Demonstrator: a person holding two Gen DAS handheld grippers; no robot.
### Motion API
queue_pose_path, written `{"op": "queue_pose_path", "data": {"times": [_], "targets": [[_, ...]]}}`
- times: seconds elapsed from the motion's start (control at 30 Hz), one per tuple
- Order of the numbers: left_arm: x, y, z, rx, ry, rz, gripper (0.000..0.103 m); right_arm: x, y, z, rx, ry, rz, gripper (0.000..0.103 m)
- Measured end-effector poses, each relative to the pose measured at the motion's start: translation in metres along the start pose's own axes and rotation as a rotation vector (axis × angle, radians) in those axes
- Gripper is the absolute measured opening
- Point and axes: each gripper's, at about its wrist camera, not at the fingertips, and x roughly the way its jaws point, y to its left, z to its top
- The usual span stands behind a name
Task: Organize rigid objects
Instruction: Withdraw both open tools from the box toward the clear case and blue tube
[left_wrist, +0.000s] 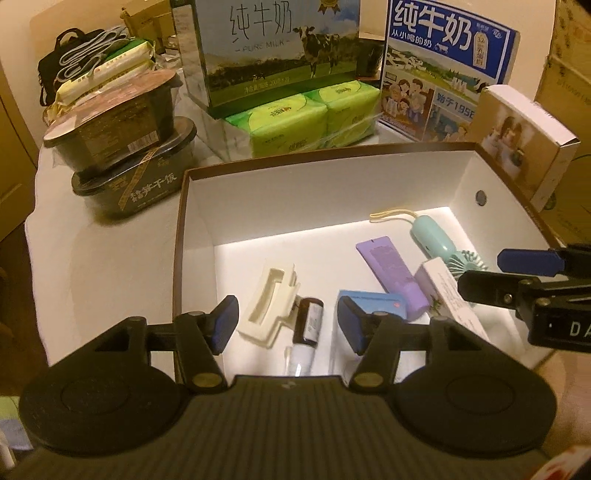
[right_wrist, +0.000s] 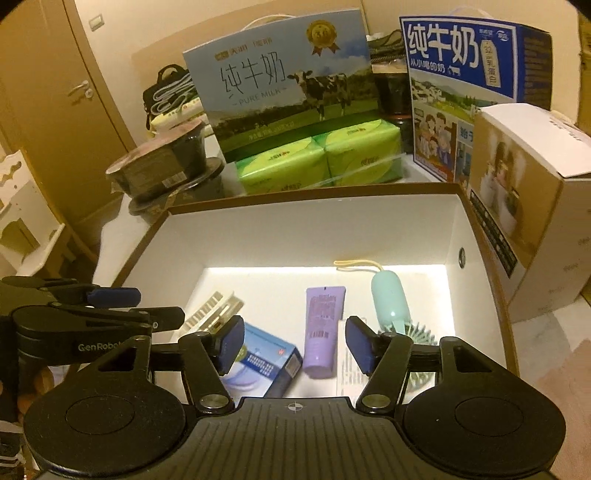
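A white-lined cardboard box (left_wrist: 317, 166) holds a cream hair clip (left_wrist: 267, 304), a brown bottle (left_wrist: 308, 319), a blue carton (left_wrist: 384, 301), a purple tube (left_wrist: 391, 271), a white slim carton (left_wrist: 448, 291) and a mint hand fan (left_wrist: 439, 240). My left gripper (left_wrist: 288, 325) is open and empty above the clip and bottle. My right gripper (right_wrist: 293, 343) is open and empty above the blue carton (right_wrist: 266, 365), purple tube (right_wrist: 323, 325) and white carton (right_wrist: 347, 369). The fan (right_wrist: 391, 299) and clip (right_wrist: 214, 314) also show in the right wrist view, inside the box (right_wrist: 314, 199).
Behind the box stand two milk cartons (left_wrist: 273, 48) (left_wrist: 443, 62), green tissue packs (left_wrist: 306, 122) and stacked black meal bowls (left_wrist: 125, 147). A photo-printed box (right_wrist: 528, 206) stands at the right. The right gripper's fingers (left_wrist: 517, 280) reach in from the right in the left view.
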Motion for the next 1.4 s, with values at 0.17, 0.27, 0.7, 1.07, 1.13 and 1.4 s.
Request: {"op": "queue_pose_path", "data": {"times": [0.17,0.27,0.7,1.07,1.13,1.4], "targets": [[-0.022,-0.005,-0.011,-0.017,-0.013,-0.014,0.057,-0.023,0.005,-0.008,0.009,-0.014,0.002,0.061],[-0.039,-0.011,-0.020,-0.005,-0.026,-0.019,0.057,-0.040,0.008,-0.013,0.011,-0.018,0.010,0.061],[-0.111,-0.027,-0.073,-0.040,-0.046,-0.075,0.057,-0.110,0.023,-0.052,0.037,-0.044,0.051,0.062],[-0.154,-0.032,-0.119,-0.056,-0.058,-0.031,0.063,-0.153,0.036,-0.095,0.042,-0.039,0.046,0.062],[-0.159,-0.033,-0.129,-0.058,-0.056,-0.022,0.063,-0.158,0.037,-0.104,0.055,-0.034,0.040,0.062],[-0.172,-0.042,-0.162,-0.064,-0.037,-0.020,0.063,-0.170,0.043,-0.138,0.071,0.014,0.023,0.062]]}}
